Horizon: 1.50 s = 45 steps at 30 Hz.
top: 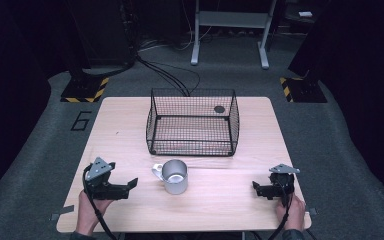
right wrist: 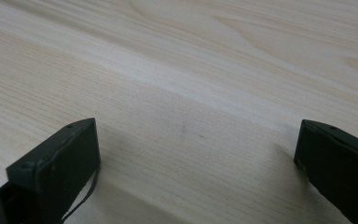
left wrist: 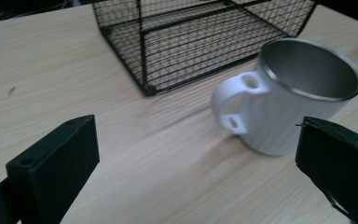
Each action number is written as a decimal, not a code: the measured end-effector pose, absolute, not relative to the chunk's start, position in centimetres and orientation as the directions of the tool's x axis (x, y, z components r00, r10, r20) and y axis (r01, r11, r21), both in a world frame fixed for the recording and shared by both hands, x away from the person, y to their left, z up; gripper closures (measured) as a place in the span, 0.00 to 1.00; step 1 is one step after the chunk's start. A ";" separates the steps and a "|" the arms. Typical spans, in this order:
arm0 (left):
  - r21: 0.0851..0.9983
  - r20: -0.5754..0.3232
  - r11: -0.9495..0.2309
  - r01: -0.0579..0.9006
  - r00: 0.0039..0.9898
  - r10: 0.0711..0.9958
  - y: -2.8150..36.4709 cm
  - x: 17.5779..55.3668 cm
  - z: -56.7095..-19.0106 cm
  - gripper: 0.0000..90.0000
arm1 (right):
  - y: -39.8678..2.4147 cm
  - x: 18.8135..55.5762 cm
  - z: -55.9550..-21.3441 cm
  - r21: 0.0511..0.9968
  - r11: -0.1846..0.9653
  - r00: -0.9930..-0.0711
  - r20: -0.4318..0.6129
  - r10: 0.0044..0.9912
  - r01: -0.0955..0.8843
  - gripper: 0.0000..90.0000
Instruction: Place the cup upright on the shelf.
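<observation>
Mug (top: 175,176) stands upright before the wire basket (top: 192,122), handle toward the left gripper (top: 111,186), which is nearer, jaws apart; right gripper (top: 270,189) likewise spread.

Bare table (top: 220,200) between mug (top: 174,176) and right gripper (top: 261,190), open for passing. Narrow gap only between left gripper (top: 130,185) and mug, handle (top: 157,171) jutting that way. Behind mug, wire basket (top: 192,122) blocking the far side.

My pale wooden tabletop (top: 120,130) carries a black wire basket (top: 192,122) at the far middle and a metal mug (top: 174,176) just before it.
</observation>
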State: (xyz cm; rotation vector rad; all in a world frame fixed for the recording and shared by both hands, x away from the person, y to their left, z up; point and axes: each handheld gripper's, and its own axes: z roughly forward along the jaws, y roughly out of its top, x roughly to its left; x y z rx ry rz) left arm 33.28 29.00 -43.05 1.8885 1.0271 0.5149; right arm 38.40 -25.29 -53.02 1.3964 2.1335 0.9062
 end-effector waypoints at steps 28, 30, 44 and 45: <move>0.856 -0.070 -0.343 0.387 0.744 0.664 18.8 36.6 -44.2 0.00 | -25.2 38.4 -53.0 0.720 0.274 -0.396 0.001 0.918 0.637 0.00; 0.855 -0.071 -0.346 0.386 0.748 0.660 18.6 36.8 -44.4 0.00 | -25.2 38.4 -53.0 0.720 0.274 -0.396 0.001 0.918 0.638 0.00; 0.837 -0.047 -0.385 0.390 0.751 0.659 16.9 38.0 -45.7 0.00 | -25.2 38.4 -53.0 0.720 0.274 -0.396 0.001 0.918 0.637 0.00; 0.831 -0.046 -0.395 0.392 0.755 0.654 16.8 38.1 -45.8 0.00 | -25.2 38.4 -53.0 0.720 0.275 -0.397 0.001 0.918 0.637 0.00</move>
